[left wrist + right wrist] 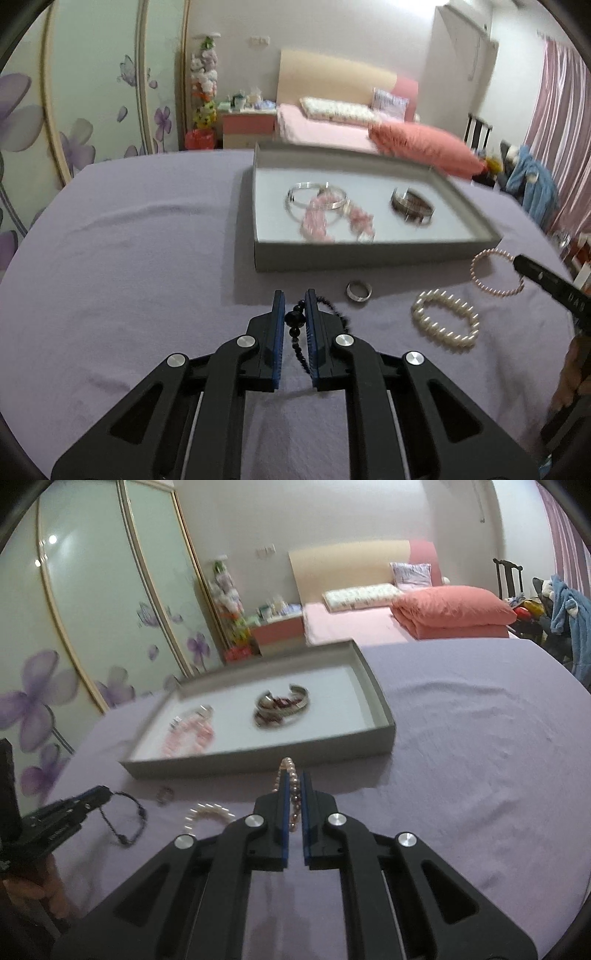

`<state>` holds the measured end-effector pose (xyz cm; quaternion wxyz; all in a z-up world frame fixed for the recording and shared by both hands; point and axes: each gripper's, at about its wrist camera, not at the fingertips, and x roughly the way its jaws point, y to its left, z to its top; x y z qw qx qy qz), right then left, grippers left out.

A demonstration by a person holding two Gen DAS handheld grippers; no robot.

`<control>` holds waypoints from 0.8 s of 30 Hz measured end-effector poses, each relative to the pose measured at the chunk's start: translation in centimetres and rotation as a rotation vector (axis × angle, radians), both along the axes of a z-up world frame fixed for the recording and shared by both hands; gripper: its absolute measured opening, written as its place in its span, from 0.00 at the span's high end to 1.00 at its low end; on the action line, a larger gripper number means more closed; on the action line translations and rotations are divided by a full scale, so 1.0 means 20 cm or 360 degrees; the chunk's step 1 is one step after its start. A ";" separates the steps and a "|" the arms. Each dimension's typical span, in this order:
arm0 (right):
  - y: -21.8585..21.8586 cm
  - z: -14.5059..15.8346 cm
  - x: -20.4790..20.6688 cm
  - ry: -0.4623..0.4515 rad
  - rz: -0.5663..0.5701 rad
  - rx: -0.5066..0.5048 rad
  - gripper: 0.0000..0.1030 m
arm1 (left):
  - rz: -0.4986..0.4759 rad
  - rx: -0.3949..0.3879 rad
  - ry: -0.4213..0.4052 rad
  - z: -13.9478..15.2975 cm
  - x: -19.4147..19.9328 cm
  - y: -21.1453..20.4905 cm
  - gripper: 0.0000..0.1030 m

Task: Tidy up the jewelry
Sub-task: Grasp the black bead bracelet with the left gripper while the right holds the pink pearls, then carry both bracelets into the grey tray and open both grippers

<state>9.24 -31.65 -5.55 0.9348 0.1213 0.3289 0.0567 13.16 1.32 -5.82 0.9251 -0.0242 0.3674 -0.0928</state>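
My left gripper (294, 299) pinches the black beaded bracelet (295, 325); my right gripper (294, 781) clamps the pink pearl bracelet (291, 782), near the grey cardboard tray's (258, 762) front edge.

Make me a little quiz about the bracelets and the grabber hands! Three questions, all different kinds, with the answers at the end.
1. True or false: the left gripper is closed on a black bead bracelet.
2. Which piece lies loose on the purple cloth, touched by no gripper? A) white pearl bracelet B) pink pearl bracelet C) black bead bracelet
3. Fill in: the grey tray already holds silver bangles, a dark bangle stack and a pale ____ bead strand.

Key: 1 true. 2 A; the right gripper pinches the pink pearl one. 3 pink.
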 end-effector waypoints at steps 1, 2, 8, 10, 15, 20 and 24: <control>0.00 0.01 -0.01 -0.0017 0.0001 0.0013 0.94 | 0.0005 -0.0021 -0.0028 0.02 -0.02 0.01 0.89; 0.01 0.03 -0.03 -0.0039 0.0003 0.0032 0.94 | 0.0011 -0.0033 -0.0049 0.04 -0.03 0.01 0.89; 0.08 0.10 -0.12 -0.0152 -0.0005 0.0049 0.94 | 0.0040 -0.0042 -0.0186 0.11 -0.12 -0.04 0.89; 0.11 0.13 -0.15 -0.0196 -0.0009 0.0026 0.94 | 0.0049 -0.0021 -0.0231 0.13 -0.15 -0.06 0.89; 0.18 0.18 -0.22 -0.0308 -0.0032 -0.0063 0.94 | 0.0065 0.0006 -0.0328 0.18 -0.19 -0.11 0.89; 0.25 0.22 -0.28 -0.0414 -0.0053 -0.0171 0.94 | 0.0074 0.0027 -0.0421 0.21 -0.23 -0.16 0.89; 0.28 0.24 -0.32 -0.0508 -0.0080 -0.0246 0.94 | 0.0075 0.0038 -0.0490 0.24 -0.26 -0.18 0.89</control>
